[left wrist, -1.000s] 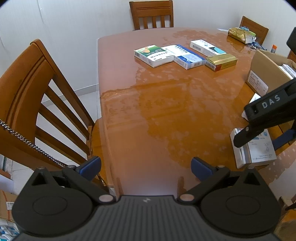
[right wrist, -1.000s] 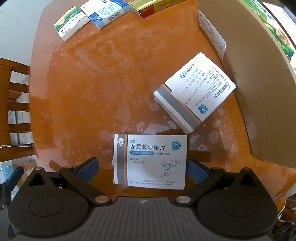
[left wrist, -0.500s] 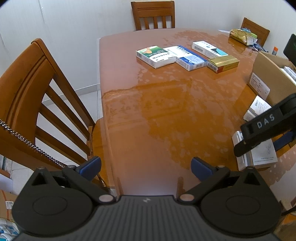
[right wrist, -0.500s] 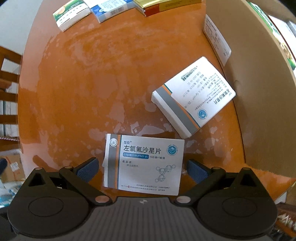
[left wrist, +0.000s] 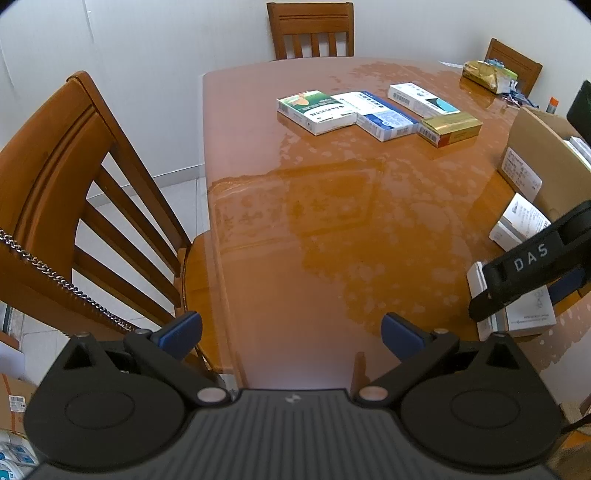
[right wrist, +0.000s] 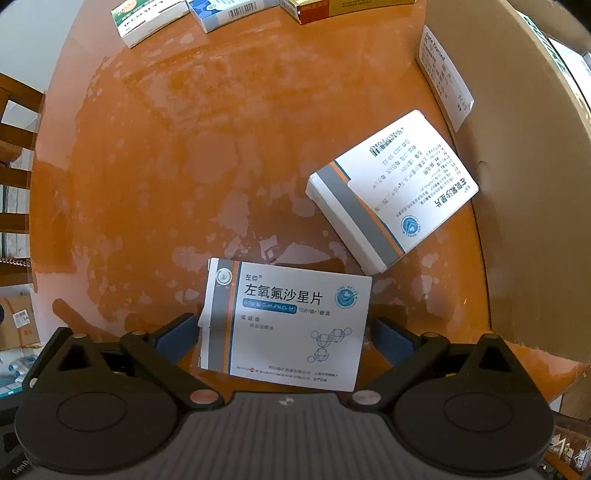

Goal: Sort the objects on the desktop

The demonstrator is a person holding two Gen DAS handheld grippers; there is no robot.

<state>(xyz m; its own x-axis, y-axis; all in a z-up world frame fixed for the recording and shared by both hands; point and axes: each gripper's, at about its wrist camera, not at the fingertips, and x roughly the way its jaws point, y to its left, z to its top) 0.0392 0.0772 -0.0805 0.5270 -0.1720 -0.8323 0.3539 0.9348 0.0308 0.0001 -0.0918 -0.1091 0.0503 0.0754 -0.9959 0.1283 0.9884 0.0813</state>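
The white medicine box [right wrist: 291, 325] lies flat on the orange-brown worktop [right wrist: 184, 166], between the spread blue pads of the right gripper [right wrist: 282, 332], which stands open around it with neither pad clearly touching. Its face carries a grey and orange stripe down the left, bold dark print "左氧氟沙星片", a blue band beneath, a round teal seal and a small molecule drawing. Ahead and to the right of that gripper a second matching box [right wrist: 391, 188] lies askew (barcode side up), just beside the cardboard carton [right wrist: 517, 184], whose white label reads "Date Expired". Far ahead sit a green-and-white box [right wrist: 147, 18], a blue-and-white box [right wrist: 229, 11] and a gold box [right wrist: 332, 7]. The left gripper [left wrist: 291, 332] hangs open over bare worktop, holding nothing; to its right the other gripper's black finger shows "DAS". A wooden chair [left wrist: 74, 184] stands to its left.
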